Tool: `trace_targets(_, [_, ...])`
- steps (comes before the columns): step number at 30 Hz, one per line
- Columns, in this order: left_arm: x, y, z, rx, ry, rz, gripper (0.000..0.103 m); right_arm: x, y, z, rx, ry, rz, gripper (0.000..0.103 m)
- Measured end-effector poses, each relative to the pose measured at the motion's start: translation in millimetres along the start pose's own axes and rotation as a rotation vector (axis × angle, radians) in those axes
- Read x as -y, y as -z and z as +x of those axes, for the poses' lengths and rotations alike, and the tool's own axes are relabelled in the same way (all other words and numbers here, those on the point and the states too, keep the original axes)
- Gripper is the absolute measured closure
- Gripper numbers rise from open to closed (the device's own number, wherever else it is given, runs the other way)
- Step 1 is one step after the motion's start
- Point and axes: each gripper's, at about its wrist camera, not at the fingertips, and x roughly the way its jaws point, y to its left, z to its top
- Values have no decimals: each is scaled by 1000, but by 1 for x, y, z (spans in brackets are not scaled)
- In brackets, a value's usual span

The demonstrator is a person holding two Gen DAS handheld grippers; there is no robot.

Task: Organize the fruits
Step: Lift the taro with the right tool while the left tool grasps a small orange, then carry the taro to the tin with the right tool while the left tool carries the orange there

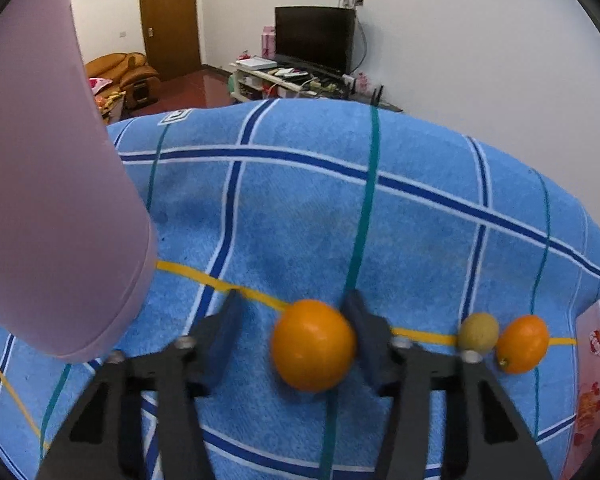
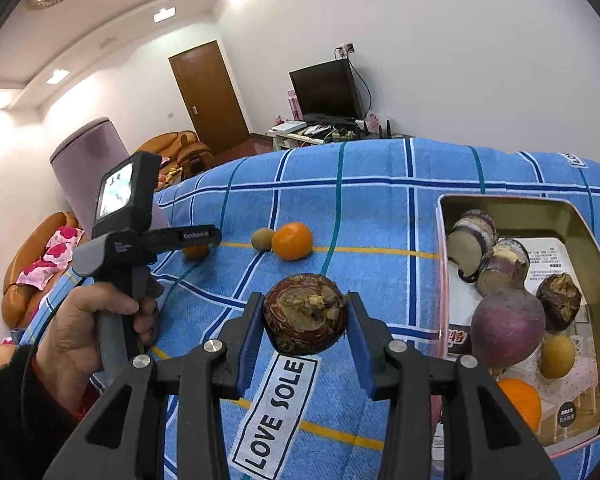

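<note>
Fruits lie on the blue checked towel [image 1: 300, 208]: an orange [image 1: 314, 344] sits between the wide-open left tongs [image 1: 292, 320], touching the right finger only. The right tongs [image 2: 305, 312] clamp a brown mangosteen [image 2: 305, 312] beside the tin box [image 2: 588, 236].

I see white walls [image 2: 460, 40], a brown door [image 2: 210, 96], a dark TV [image 2: 326, 88], an orange sofa [image 1: 120, 72], and lit ceiling lights [image 2: 58, 76].

Tangerine [image 2: 292, 241] right of kiwi [image 2: 262, 238], touching, on towel [image 2: 372, 216]; tin [image 2: 580, 216] far right.
</note>
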Motion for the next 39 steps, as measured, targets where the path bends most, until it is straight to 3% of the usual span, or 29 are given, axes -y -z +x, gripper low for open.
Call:
trace_targets(1, [0, 0, -1, 3, 23, 5, 66, 0, 1, 1, -5, -3, 1, 61])
trace_targets(7, [-3, 9, -19, 55, 76, -7, 66, -3, 0, -2, 20, 3, -19, 61])
trace_targets(12, [4, 21, -67, 210, 257, 30, 66, -5, -3, -11, 72, 11, -30, 61])
trace_targets(15, [18, 30, -95, 314, 283, 79, 66, -6, -4, -21, 123, 39, -50, 61])
trace_targets(20, [41, 48, -110, 303, 271, 120, 66, 0, -7, -22, 135, 65, -45, 61])
trace_targets(26, [73, 70, -122, 281, 168, 165, 66, 3, -12, -34, 186, 117, -74, 61])
trace_targets(39, [115, 94, -140, 257, 70, 235, 66, 44, -3, -61, 193, 126, -63, 60])
